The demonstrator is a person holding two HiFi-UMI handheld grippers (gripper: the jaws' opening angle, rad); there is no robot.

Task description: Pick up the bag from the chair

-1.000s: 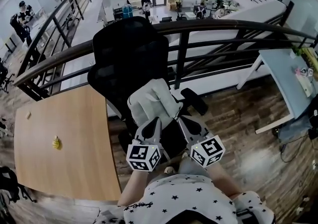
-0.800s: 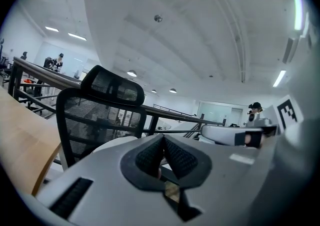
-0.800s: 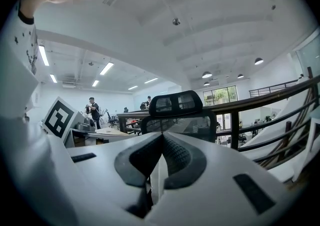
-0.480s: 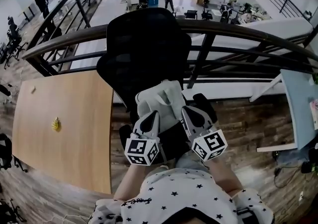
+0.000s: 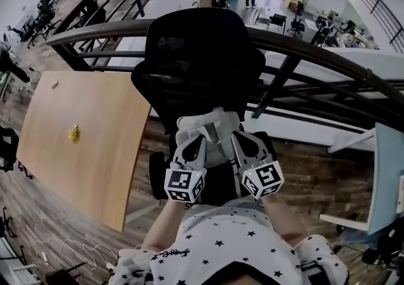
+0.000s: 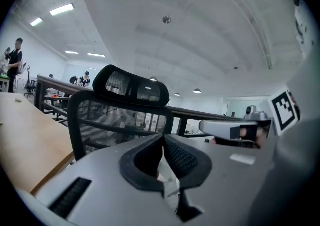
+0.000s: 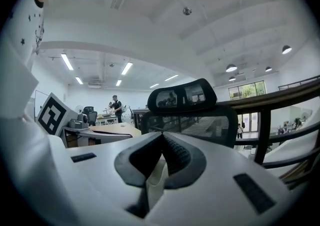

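A pale grey bag (image 5: 211,127) is bunched in front of the black mesh office chair (image 5: 202,62), over its seat. My left gripper (image 5: 197,141) grips the bag's left side and my right gripper (image 5: 235,139) its right side. The left gripper (image 6: 164,138) is shut, with pale fabric (image 6: 171,180) pinched between its pads. In the right gripper view the right gripper (image 7: 162,138) is likewise shut on a fold of pale fabric (image 7: 154,177). The chair's back and headrest (image 6: 131,87) rise just behind both sets of jaws. I cannot tell whether the bag's bottom rests on the seat.
A wooden table (image 5: 82,138) with a small yellow object (image 5: 74,133) stands left of the chair. A dark curved railing (image 5: 315,50) runs behind the chair above a lower floor. A light desk (image 5: 388,176) is at the right. Cables (image 5: 69,252) lie on the floor.
Both grippers have drawn closer together on the bag, which now looks smaller and more bunched against the chair. The head view has swung, bringing more of the table into sight.
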